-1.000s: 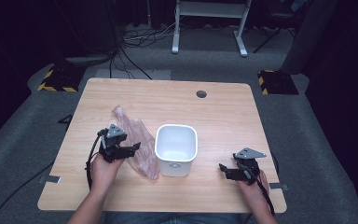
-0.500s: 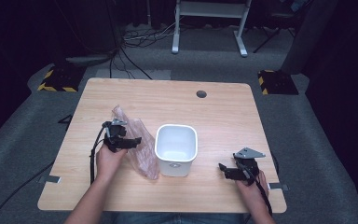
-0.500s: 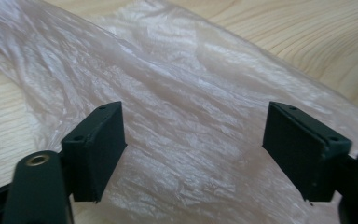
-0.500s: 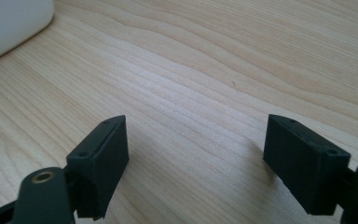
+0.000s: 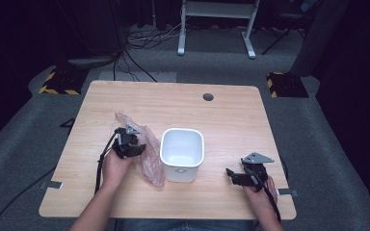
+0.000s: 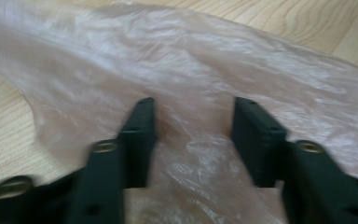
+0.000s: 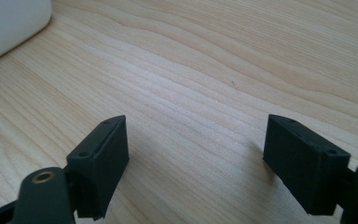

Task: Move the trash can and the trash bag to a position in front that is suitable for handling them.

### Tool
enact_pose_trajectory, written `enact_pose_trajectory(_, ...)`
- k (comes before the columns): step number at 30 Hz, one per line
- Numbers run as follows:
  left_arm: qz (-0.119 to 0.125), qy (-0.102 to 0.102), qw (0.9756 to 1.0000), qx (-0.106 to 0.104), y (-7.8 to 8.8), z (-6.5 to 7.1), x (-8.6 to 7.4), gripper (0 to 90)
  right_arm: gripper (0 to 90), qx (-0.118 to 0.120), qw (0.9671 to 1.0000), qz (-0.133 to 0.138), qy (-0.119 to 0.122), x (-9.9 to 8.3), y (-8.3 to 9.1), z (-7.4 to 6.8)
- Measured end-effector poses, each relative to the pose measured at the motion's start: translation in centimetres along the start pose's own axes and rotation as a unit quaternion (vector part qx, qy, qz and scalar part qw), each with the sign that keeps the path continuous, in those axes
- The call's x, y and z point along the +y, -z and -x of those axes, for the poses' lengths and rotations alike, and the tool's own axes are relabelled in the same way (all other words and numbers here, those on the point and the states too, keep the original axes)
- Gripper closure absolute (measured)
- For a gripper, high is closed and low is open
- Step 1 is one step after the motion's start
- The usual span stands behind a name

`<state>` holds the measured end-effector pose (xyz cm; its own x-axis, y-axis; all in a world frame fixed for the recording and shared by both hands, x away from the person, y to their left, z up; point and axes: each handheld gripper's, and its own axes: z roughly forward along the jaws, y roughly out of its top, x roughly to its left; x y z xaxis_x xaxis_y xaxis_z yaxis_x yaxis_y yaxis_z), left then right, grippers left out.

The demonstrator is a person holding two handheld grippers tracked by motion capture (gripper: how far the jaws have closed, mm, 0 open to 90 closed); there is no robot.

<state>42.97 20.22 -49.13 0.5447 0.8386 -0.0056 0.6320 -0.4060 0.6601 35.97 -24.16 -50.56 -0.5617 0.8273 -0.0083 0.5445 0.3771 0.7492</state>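
A crumpled, clear pinkish plastic bag point(image 5: 147, 161) lies on the wooden table point(image 5: 231, 120), just left of a white square bin point(image 5: 182, 131). My left gripper point(image 5: 137, 148) is low over the bag's middle. In the left gripper view its jaws point(image 6: 193, 116) straddle a bunched fold of the bag point(image 6: 191, 60). They have just been closing, and a gap still shows between the pads and the film. My right gripper point(image 5: 231, 174) rests at the table's front right, pointing toward the bin. It is open point(image 7: 196, 140) over bare wood, with nothing between its fingers.
The white bin's corner point(image 7: 9, 23) is at the top left of the right gripper view. A round cable hole point(image 5: 208, 96) sits near the table's far edge. Beyond the table are floor cables and a white desk frame point(image 5: 217, 19).
The left gripper has sunk onto the bag and edged toward the bin, and its jaws stand narrower than before. The right gripper has kept still.
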Motion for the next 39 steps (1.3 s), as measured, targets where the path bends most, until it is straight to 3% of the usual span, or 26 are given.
enact_pose_trajectory(1, 0.007, -0.005, 1.0, 0.001, 0.0, 0.2, -0.2, 80.1, 22.3, 0.0, 1.0, 0.0, 0.0, 0.0, 0.0, 0.0)
enact_pose_trajectory(3, 0.007, -0.007, 0.9999, -0.001, 0.0, 0.3, -0.2, 84.9, 22.2, 0.0, 1.0, 0.0, 0.0, 0.0, 0.0, 0.0)
enact_pose_trajectory(5, 0.009, 0.0, 0.9997, -0.021, 0.0, 0.2, -0.2, 89.0, 22.2, 0.0, 1.0, 0.0, 0.0, 0.0, 0.0, 0.0)
enact_pose_trajectory(9, 0.016, -0.007, 0.9993, -0.032, 0.3, 0.1, -0.2, 89.9, 22.2, 0.001, 1.0, 0.0, 0.0, 0.0, 0.0, 0.0)
enact_pose_trajectory(16, 0.061, -0.013, 0.997, -0.045, 2.7, 0.1, 0.1, 90.0, 22.3, 0.001, 1.0, 0.0, -0.001, 0.0, 0.0, 0.0)
enact_pose_trajectory(25, 0.124, -0.026, 0.9915, -0.032, 6.6, 0.3, 0.7, 89.9, 22.3, 0.002, 1.0, 0.0, 0.0, 0.0, 0.0, 0.0)
enact_pose_trajectory(29, 0.137, -0.03, 0.9896, -0.032, 7.7, 0.3, 1.0, 89.9, 22.3, 0.002, 1.0, 0.0, 0.0, 0.0, 0.0, 0.0)
enact_pose_trajectory(33, 0.15, -0.029, 0.9878, -0.028, 8.8, -0.1, 1.3, 89.8, 22.2, 0.003, 1.0, -0.001, 0.0, 0.1, -0.1, 0.0)
enact_pose_trajectory(36, 0.152, -0.015, 0.9879, -0.029, 9.7, -0.5, 1.6, 89.8, 22.3, 0.002, 1.0, 0.0, 0.0, 0.1, -0.2, 0.0)
enact_pose_trajectory(39, 0.164, -0.007, 0.9861, -0.027, 10.5, -0.5, 1.8, 89.8, 22.2, 0.002, 1.0, 0.0, 0.0, 0.1, -0.2, 0.0)
